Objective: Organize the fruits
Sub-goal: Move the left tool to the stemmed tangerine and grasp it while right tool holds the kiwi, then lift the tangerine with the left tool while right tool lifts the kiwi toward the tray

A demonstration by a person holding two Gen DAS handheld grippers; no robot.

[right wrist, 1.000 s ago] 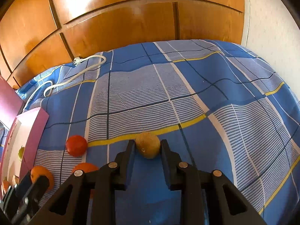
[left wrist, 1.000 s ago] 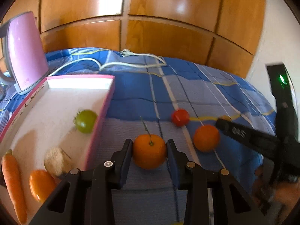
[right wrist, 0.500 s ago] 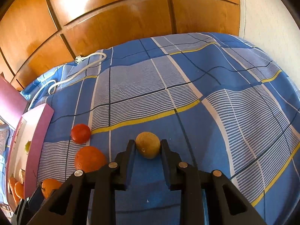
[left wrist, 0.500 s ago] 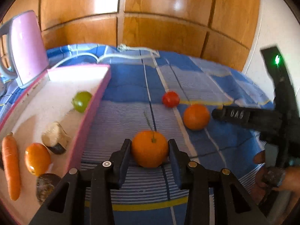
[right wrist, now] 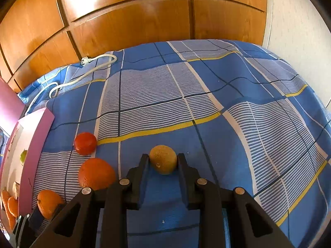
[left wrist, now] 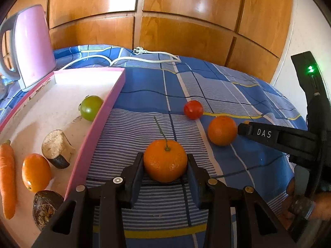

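The stemmed tangerine [left wrist: 165, 160] sits between the fingers of your left hand-held gripper [left wrist: 165, 166] on the blue checked bedcover [left wrist: 227, 86]. In the left wrist view it is bright orange, pebbled and glossy, with a thin green stalk pointing up. A second ago it lay further from the camera and the pink tray [left wrist: 97, 122] reached further across the view; now the fruit fills the gap more. The fingers are easing apart slightly, yet both pads seem to touch its sides. Beyond it lie a larger orange [left wrist: 222, 130] and a red tomato [left wrist: 193, 109], near each other. In the tray are a green tomato [left wrist: 91, 107] against the right wall, a cut pale stump [left wrist: 56, 152], a small orange fruit [left wrist: 36, 172], a carrot [left wrist: 7, 177] and a dark piece [left wrist: 46, 207]. A pink kettle [left wrist: 34, 45] stands behind the tray and a white cable [left wrist: 144, 56] lies past it. Your right hand-held gripper [left wrist: 245, 127] enters from the right, and its arm reads "DAS". In the right wrist view, your right hand-held gripper [right wrist: 163, 162] is narrow and clamped on a small brownish-yellow fruit [right wrist: 163, 159], dull and rough-skinned, exactly as before. Since the earlier frame the view has shifted, so the orange [right wrist: 96, 173] now shows fully, with the tangerine [right wrist: 48, 202] at lower left.
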